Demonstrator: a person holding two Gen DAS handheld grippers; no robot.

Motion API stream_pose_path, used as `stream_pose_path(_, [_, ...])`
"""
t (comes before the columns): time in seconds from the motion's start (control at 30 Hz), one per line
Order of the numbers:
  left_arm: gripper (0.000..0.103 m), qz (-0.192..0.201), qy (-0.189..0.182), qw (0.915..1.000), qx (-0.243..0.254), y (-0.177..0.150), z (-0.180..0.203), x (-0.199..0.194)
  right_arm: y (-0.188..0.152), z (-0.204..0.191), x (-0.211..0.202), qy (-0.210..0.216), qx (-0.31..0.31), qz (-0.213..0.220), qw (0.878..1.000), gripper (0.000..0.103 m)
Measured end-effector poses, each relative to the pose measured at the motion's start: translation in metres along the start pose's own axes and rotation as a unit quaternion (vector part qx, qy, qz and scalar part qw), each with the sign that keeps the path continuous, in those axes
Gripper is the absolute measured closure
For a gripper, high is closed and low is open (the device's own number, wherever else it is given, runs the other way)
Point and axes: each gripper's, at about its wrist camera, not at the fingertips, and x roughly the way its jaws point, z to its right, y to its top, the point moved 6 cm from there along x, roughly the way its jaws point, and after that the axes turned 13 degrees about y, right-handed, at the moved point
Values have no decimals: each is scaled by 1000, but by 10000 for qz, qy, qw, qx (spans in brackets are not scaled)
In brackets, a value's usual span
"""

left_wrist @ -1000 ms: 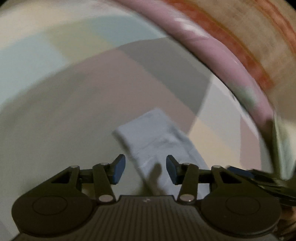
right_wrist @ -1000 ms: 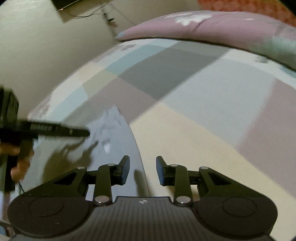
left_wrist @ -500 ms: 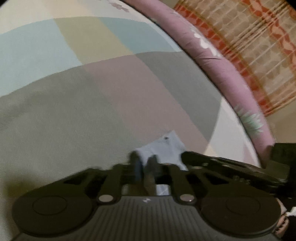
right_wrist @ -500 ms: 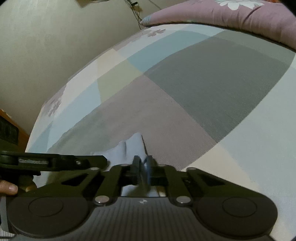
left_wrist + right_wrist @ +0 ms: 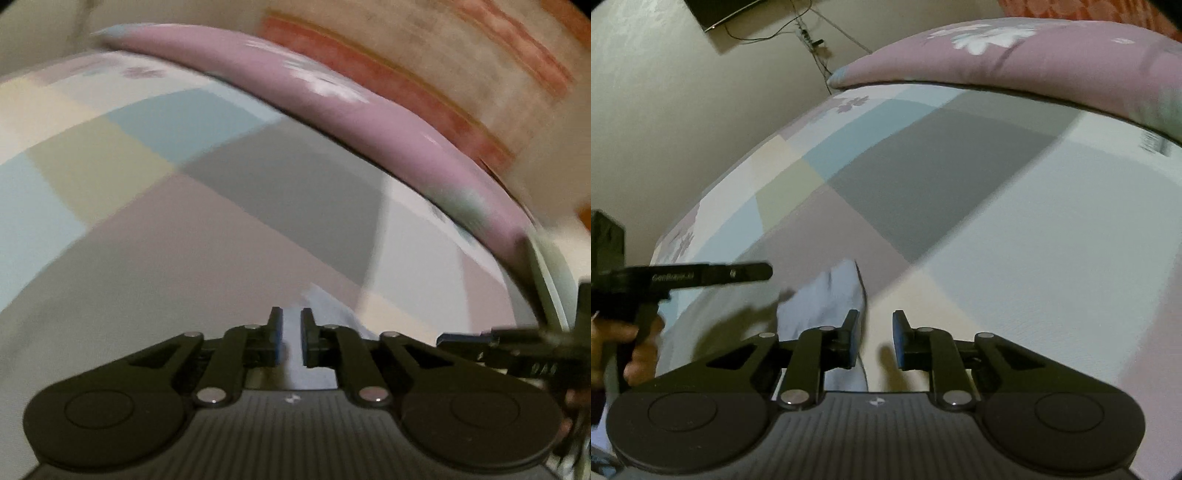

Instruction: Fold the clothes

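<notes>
A small light-blue garment lies folded on the patchwork bedsheet. My right gripper is open just above the garment's right edge, with nothing between its fingers. In the right wrist view my left gripper comes in from the left, held by a hand, its tip close beside the garment. In the blurred left wrist view my left gripper stands slightly open with a narrow gap, and the blue garment shows through and past it. The right gripper reaches in from the right.
A mauve flowered pillow lies along the far side of the bed. Beyond it hangs an orange-striped fabric. The beige wall with cables and a dark screen rises past the bed's left edge.
Half a second ago both grippers were shut on the garment. Now both have opened and pulled back, the right wider than the left, and the garment lies on the sheet.
</notes>
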Motion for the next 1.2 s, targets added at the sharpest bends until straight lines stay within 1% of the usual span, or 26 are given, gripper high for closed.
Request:
stream_pose_path(0.1, [88, -115, -189, 9963, 832, -22, 30, 5, -39, 2, -21, -200, 88, -277, 9994, 81])
stream_pose_path(0.13, [87, -159, -101, 9941, 1069, -31, 35, 8, -53, 2, -27, -250, 148, -346, 9990, 81])
stream_pose_path(0.2, [88, -206, 171, 9894, 1424, -44, 40, 14, -74, 2, -34, -253, 291, -344, 9987, 81])
stream_pose_path(0.23, [88, -107, 193, 9890, 1464, -48, 40, 11, -82, 1, -34, -243, 347, -323, 9986, 81])
stream_pose_path(0.3, [87, -121, 202, 9895, 1426, -49, 39, 9, -93, -1, -30, -249, 390, -265, 9986, 81])
stream_pose_path(0.37, [87, -153, 208, 9900, 1389, -49, 37, 9, -99, -6, -23, -360, 239, -205, 9989, 81])
stream_pose_path(0.47, [87, -181, 268, 9895, 1407, -46, 40, 12, -103, -20, -13, -794, -301, -224, 9961, 81])
stream_pose_path(0.53, [86, -169, 336, 9890, 1428, -46, 42, 13, -109, -29, -12, -1123, -728, -328, 9905, 81])
stream_pose_path(0.57, [86, -161, 362, 9891, 1421, -47, 42, 12, -110, -33, -11, -1246, -917, -412, 9871, 86])
stream_pose_path(0.6, [86, -152, 387, 9891, 1413, -48, 43, 11, -110, -38, -8, -1247, -1003, -502, 9858, 101])
stream_pose_path(0.67, [86, -142, 422, 9892, 1397, -50, 44, 11, -108, -38, -7, -1158, -916, -607, 9872, 101])
stream_pose_path(0.7, [86, -160, 432, 9889, 1410, -49, 44, 11, -104, -34, -10, -1231, -861, -576, 9870, 101])
stream_pose_path(0.8, [83, -213, 477, 9877, 1477, -49, 43, 10, -92, -18, -24, -1620, -704, -368, 9836, 101])
stream_pose_path(0.87, [83, -249, 530, 9864, 1536, -49, 41, 8, -89, -10, -30, -1513, -401, -266, 9873, 100])
stream_pose_path(0.93, [83, -195, 487, 9842, 1694, -48, 47, 9, -88, -7, -37, -1396, -136, -161, 9900, 92])
stream_pose_path(0.97, [84, -166, 463, 9829, 1774, -48, 50, 10, -87, -9, -40, -1402, -128, -91, 9900, 91])
stream_pose_path(1.1, [82, -50, 369, 9771, 2094, -47, 62, 12, -90, -19, -50, -1433, -6, 150, 9896, 78])
stream_pose_path(1.17, [81, 8, 322, 9738, 2253, -46, 68, 14, -93, -18, -48, -1426, 139, 222, 9894, 77])
stream_pose_path(1.2, [80, -31, 382, 9720, 2318, -47, 69, 17, -93, -16, -46, -1406, 220, 249, 9895, 77])
